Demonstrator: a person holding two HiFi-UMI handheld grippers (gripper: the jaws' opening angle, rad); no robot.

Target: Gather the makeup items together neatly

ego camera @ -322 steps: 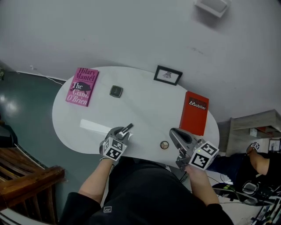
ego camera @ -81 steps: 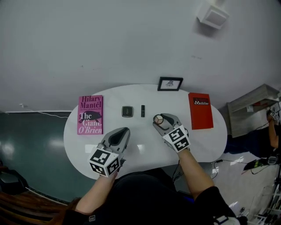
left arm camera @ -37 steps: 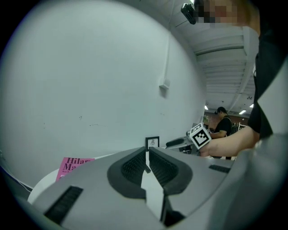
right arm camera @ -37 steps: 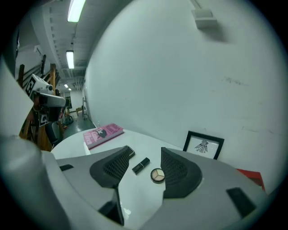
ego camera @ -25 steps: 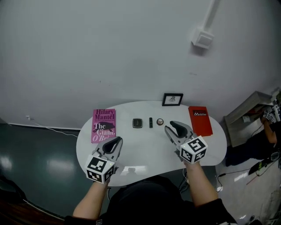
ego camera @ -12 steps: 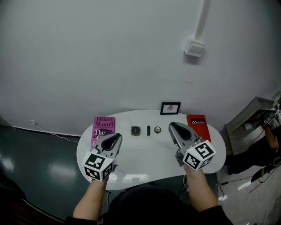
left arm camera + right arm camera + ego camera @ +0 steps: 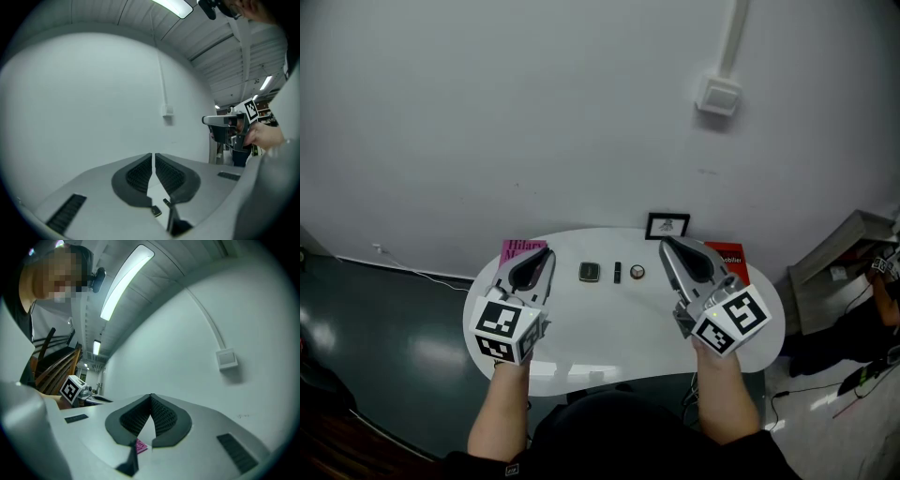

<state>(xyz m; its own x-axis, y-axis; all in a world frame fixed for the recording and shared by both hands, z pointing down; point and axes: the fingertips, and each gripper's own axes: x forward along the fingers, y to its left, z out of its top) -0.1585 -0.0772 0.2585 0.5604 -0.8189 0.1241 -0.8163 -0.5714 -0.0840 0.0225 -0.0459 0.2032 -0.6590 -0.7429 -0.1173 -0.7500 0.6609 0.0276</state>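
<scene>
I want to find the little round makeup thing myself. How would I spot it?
Look at the white oval table by the wall. Three small items sit in a row near the picture frame. The round pot is the rightmost and the only round one, beside the thin black tube.

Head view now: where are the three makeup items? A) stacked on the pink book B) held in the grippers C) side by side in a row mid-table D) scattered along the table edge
C: the square compact, the slim tube and the round pot lie side by side on the white table.
</scene>
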